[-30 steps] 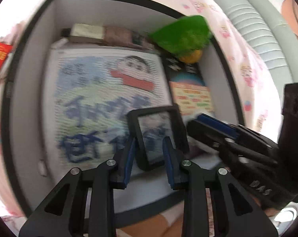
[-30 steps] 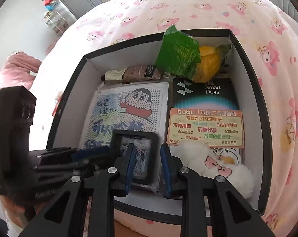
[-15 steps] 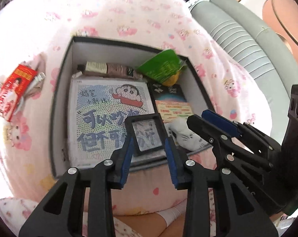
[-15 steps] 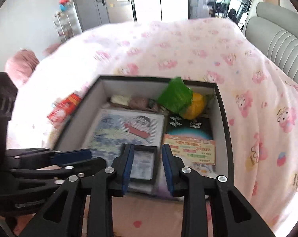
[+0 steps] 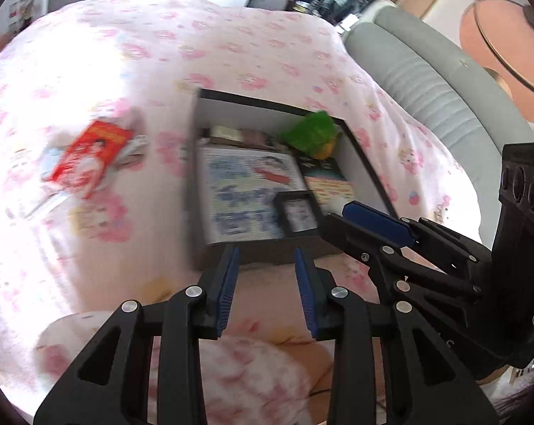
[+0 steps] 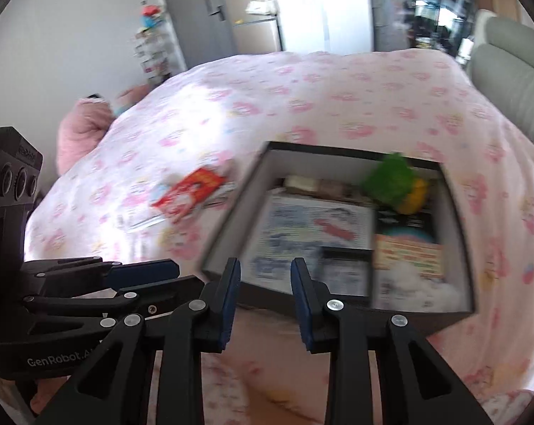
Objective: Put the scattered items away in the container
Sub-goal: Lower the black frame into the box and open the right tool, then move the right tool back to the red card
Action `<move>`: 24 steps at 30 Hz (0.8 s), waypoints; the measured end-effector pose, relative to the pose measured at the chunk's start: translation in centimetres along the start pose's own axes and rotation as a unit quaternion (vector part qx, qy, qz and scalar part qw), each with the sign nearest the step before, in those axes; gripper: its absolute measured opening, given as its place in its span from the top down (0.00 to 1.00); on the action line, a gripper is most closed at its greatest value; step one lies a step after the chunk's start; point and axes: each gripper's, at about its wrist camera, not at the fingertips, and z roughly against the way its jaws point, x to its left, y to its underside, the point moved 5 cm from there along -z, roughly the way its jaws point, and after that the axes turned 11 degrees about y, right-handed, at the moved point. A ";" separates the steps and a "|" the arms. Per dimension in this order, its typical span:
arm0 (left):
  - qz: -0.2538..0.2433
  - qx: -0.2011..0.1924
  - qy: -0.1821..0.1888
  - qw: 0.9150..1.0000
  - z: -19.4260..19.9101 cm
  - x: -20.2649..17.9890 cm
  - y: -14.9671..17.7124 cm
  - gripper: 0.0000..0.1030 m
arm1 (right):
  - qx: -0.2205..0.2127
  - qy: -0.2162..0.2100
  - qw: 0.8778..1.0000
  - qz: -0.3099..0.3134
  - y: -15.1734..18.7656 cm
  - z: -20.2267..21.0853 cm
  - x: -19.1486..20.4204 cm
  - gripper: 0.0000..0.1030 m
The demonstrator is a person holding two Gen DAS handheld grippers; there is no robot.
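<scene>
Left wrist view: left gripper (image 5: 266,253) w/ jaws apart, nothing between them; they've just been opening a bit. It hangs above the near edge of the black box (image 5: 267,108), which sits on the pink-print bedspread (image 5: 231,35). Right gripper (image 5: 352,212) pokes in from the right, over the box's near right corner. Inside the box: cartoon print sheet (image 5: 245,191), small black frame (image 5: 297,212) at the near edge, green packet (image 5: 313,132) in the far right corner. Still out on the bedspread, left of the box: red packet (image 5: 90,157) lying on some papers.

Right wrist view: right gripper (image 6: 266,265) also has jaws apart and empty, just been opening too. Left gripper (image 6: 171,269) shows beside it. Red packet (image 6: 191,193) lies just beside the box's left wall (image 6: 231,212), not touching as far as I can tell; view is blurred.

Step in hand, IMO: go for the red packet next. It's flat, so come in low from the side, pinch one edge, lift clear of the wall, drop it on the print sheet. Check the papers underneath don't drag along.
</scene>
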 end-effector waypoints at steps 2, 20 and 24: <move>0.021 -0.012 -0.008 1.000 1.6 2.3 0.3 0.69 | 0.003 -0.013 1.000 0.009 -0.3 -0.4 2.3 0.74; 0.223 -0.050 0.015 0.973 2.4 25.2 -1.5 0.67 | 0.144 -0.089 0.985 -0.021 -5.0 -16.8 14.8 0.74; 0.252 -0.040 0.026 0.967 -0.1 28.7 -2.8 0.67 | 0.178 -0.081 0.980 -0.034 -4.9 -20.9 15.5 0.74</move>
